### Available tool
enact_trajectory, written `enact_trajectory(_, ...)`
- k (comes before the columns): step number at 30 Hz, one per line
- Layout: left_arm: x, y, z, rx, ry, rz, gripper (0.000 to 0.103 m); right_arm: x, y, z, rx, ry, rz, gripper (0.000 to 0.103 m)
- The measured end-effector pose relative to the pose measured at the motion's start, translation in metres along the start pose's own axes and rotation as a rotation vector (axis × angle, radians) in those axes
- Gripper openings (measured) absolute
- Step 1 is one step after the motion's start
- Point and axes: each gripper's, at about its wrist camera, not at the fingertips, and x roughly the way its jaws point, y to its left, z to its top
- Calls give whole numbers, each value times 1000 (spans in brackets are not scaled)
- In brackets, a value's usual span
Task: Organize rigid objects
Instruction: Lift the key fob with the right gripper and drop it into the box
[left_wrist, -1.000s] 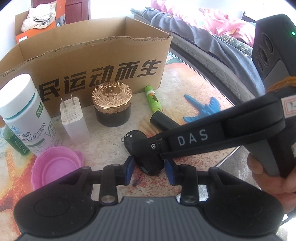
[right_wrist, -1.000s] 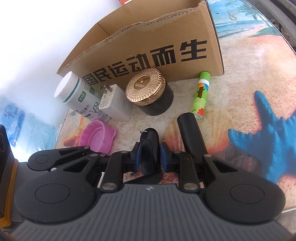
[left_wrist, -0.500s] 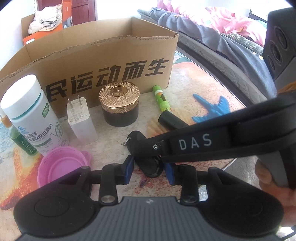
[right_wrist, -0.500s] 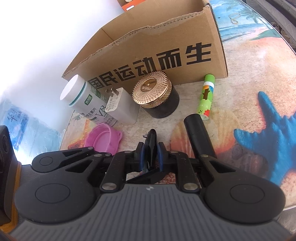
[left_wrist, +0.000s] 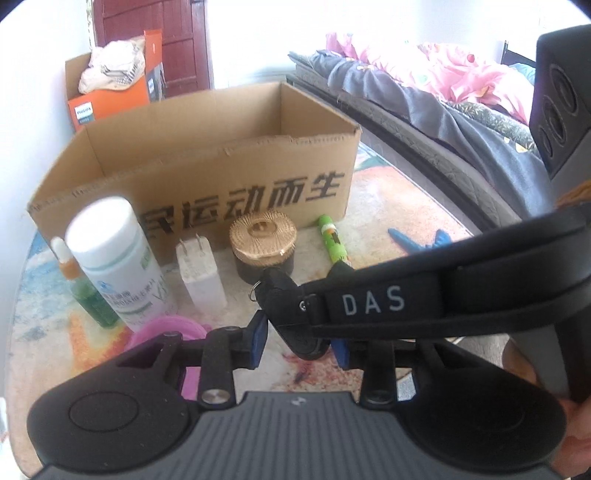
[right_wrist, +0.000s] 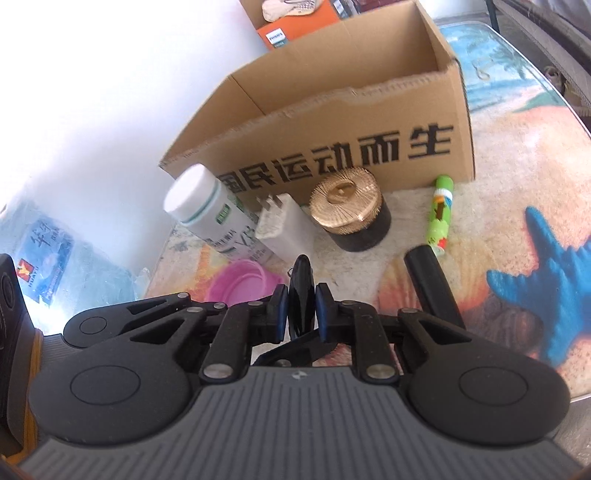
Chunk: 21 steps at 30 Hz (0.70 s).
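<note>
both claws (right_wrist: 300, 308) lifted, black key fob (right_wrist: 301, 295) pinched, raised off table (right_wrist: 517, 177)

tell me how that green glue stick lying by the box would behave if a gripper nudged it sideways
The green glue stick is a smooth cylinder lying on its side on the table, so it would probably roll rather than slide. It looks like small, stiff plastic, likely light. The cardboard box just behind its top end might stop it.

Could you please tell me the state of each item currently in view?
cardboard box: open-topped
white bottle: upright, capped
gold-lidded jar: lid on
charger: standing, prongs up
green tube: lying flat
black fob: clamped in right gripper
left gripper: closed on fob
</note>
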Motion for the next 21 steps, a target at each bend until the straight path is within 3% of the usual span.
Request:
enact_trajectory(6, -54, 36, 51, 23, -113, 111, 37, -20, 58, 55, -75, -96, 98, 15)
enact_trajectory(10, -59, 72, 93, 15, -125, 169, 38, -7, 93, 105, -109, -122, 161, 15)
enact_trajectory(14, -22, 107, 130, -13, -40, 195, 37, 36, 103, 156, -69, -52, 174, 15)
enact_trajectory(17, 17, 132, 145, -19, 54, 201, 37, 86, 95, 187, 32, 52, 169, 15)
enact_trajectory(21, 66, 155, 154, -4, 158, 228, 37, 139, 72, 207, 163, 149, 171, 15)
